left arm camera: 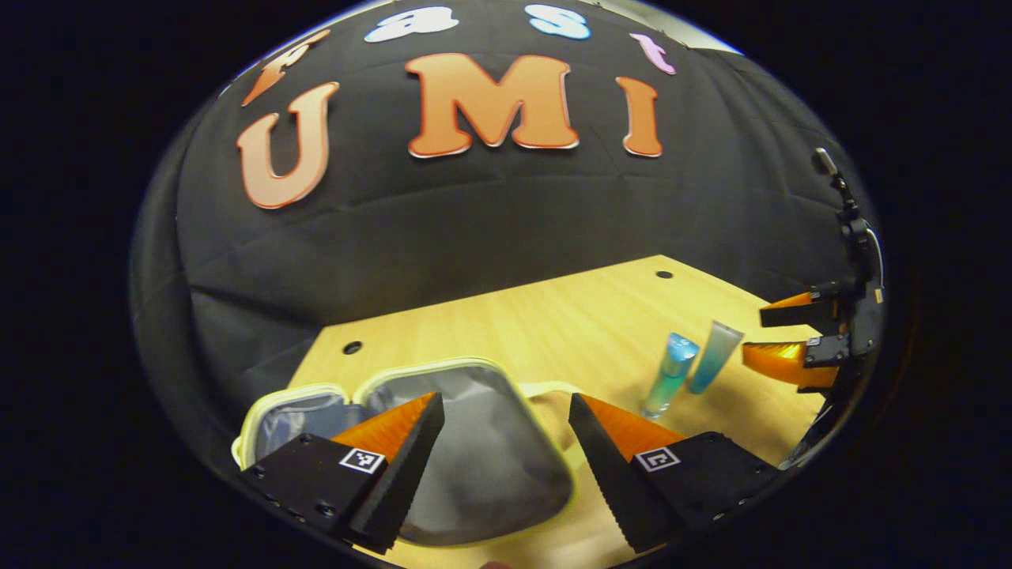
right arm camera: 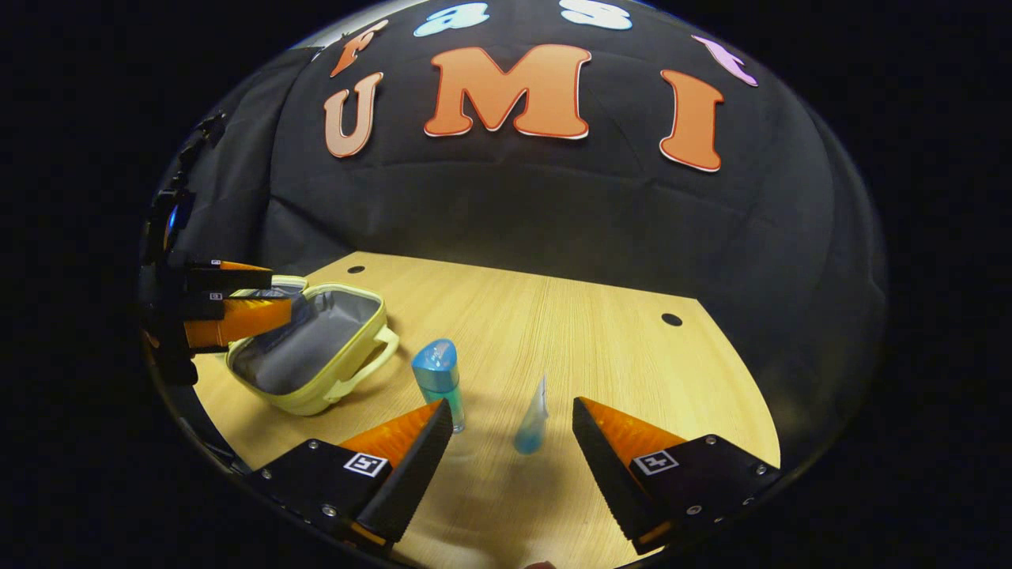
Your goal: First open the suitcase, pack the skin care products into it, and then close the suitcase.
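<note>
Already the pale-yellow soft fabric suitcase point(right arm camera: 308, 356) is lying unzipped on the wooden table point(right arm camera: 601, 348), the left gripper point(left arm camera: 506, 466) hovering spread above it. Right of it, the right gripper point(right arm camera: 512, 466) is hanging spread and empty over the upright blue plastic bottle point(right arm camera: 439, 379) and clear squeezy tube point(right arm camera: 533, 423) (likely light, slick, tippy; pinch mid-body).

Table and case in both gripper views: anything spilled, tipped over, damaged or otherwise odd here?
Nothing stands out. The suitcase lies open on the wooden table, its grey lining bare. The bottle and the tube both stand upright beside it, apart from each other, with no spill. Both hand-held grippers, left and right, are open and hold nothing.
</note>
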A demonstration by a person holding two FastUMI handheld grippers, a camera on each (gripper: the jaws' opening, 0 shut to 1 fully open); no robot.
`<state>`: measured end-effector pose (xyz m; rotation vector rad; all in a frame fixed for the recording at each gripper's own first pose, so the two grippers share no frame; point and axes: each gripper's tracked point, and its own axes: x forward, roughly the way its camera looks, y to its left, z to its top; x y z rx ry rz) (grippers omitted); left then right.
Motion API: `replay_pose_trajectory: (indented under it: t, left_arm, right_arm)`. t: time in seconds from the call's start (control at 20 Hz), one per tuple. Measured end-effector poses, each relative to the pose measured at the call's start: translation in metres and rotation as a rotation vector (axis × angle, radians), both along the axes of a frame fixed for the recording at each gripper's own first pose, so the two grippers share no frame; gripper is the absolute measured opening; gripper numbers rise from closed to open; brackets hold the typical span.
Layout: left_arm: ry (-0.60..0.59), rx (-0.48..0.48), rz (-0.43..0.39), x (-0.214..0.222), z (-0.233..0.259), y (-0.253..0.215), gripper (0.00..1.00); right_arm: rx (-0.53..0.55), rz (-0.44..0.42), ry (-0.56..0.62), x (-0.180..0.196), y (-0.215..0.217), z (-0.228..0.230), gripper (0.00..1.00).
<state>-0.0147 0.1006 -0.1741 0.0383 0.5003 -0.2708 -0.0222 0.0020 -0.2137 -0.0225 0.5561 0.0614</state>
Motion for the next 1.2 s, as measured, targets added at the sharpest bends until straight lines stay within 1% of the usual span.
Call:
replay_pose_trajectory:
  t: [0.15,0.3,0.7,0.8,0.95,1.05,1.15,1.2]
  left_arm:
    - [0.023,-0.033,-0.062,-0.001,-0.006,-0.040,0.99]
    - [0.045,-0.034,-0.115,-0.002,-0.017,-0.077,0.99]
    - [0.123,-0.072,-0.191,0.008,-0.062,-0.153,0.99]
    - [0.143,-0.090,-0.199,0.014,-0.075,-0.169,0.99]
    - [0.178,-0.122,-0.179,0.026,-0.095,-0.185,0.99]
    - [0.192,-0.155,-0.163,0.032,-0.102,-0.192,0.97]
    - [0.200,-0.184,-0.165,0.042,-0.111,-0.200,0.96]
    - [0.197,-0.193,-0.160,0.045,-0.114,-0.202,0.88]
  right_arm:
    - [-0.003,0.029,0.024,-0.004,-0.001,-0.009,0.98]
    - [-0.002,0.049,0.044,0.000,-0.005,-0.017,0.98]
    - [-0.014,0.104,0.104,-0.005,-0.023,-0.049,0.98]
    - [-0.010,0.102,0.109,-0.003,-0.027,-0.054,0.98]
    - [0.001,0.100,0.117,-0.004,-0.032,-0.063,0.98]
    - [0.007,0.103,0.122,-0.002,-0.032,-0.071,0.98]
    - [0.013,0.110,0.117,0.005,-0.028,-0.077,0.98]
    - [0.011,0.112,0.114,0.009,-0.027,-0.081,0.98]
